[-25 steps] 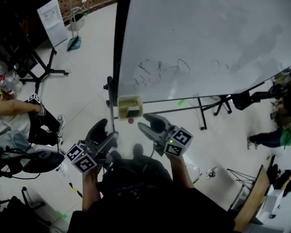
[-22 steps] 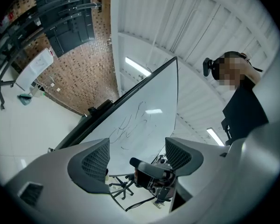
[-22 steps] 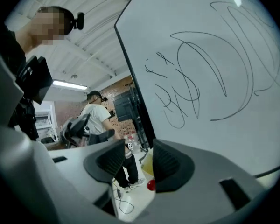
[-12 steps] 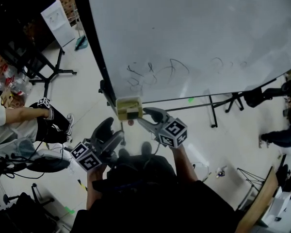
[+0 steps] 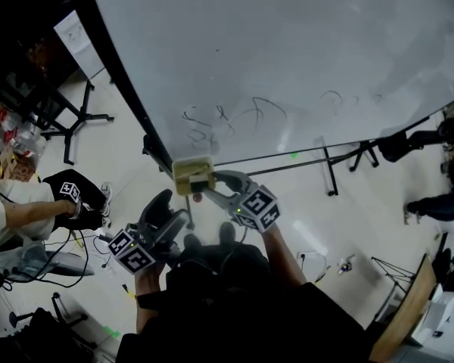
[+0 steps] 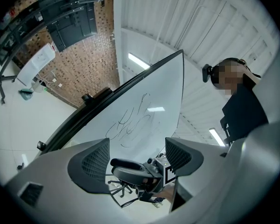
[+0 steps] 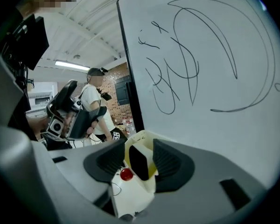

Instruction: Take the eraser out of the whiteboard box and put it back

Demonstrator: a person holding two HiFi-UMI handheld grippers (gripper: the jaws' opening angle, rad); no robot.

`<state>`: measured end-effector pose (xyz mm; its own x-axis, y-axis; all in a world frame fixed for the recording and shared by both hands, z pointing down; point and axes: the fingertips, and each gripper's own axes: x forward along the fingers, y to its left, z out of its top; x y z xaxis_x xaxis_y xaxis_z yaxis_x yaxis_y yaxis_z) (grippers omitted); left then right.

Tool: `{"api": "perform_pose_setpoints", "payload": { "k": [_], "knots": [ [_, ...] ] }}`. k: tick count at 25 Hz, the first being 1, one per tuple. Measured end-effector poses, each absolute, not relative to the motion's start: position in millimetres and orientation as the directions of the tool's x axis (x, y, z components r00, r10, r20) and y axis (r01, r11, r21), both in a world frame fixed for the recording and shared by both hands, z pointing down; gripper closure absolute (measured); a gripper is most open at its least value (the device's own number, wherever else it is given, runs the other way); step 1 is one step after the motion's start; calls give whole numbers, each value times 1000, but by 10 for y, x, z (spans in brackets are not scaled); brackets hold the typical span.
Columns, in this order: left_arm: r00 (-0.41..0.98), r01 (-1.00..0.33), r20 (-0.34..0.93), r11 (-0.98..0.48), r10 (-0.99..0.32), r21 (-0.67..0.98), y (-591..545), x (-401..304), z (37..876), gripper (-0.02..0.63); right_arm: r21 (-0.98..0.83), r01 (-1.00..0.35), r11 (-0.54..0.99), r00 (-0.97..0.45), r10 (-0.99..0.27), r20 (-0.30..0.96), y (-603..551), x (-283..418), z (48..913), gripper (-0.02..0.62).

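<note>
Whiteboard box [image 5: 193, 174] on whiteboard [image 5: 287, 51] lower-left corner; right gripper [image 7: 136, 158] jaws, just opened wide, straddle eraser [image 7: 139, 168] inside, ungripped. Left gripper [image 6: 136, 158] agape, empty. Take-out step, likely: next pinch eraser, lift.

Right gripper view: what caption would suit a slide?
Right claw, just opened, dark eraser between its tips, in the cream whiteboard box.
</note>
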<state>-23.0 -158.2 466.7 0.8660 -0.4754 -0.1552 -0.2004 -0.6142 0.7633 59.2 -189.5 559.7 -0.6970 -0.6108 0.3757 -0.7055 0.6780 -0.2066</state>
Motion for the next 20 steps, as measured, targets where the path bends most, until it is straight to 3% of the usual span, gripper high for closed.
{"api": "perform_pose_setpoints", "payload": {
  "k": [20],
  "knots": [
    [847, -207, -151, -578, -510, 790, -1635, -285, 4785, 239, -136, -694, 707, -680, -584, 443, -2009, 521, 5744, 374]
  ]
}}
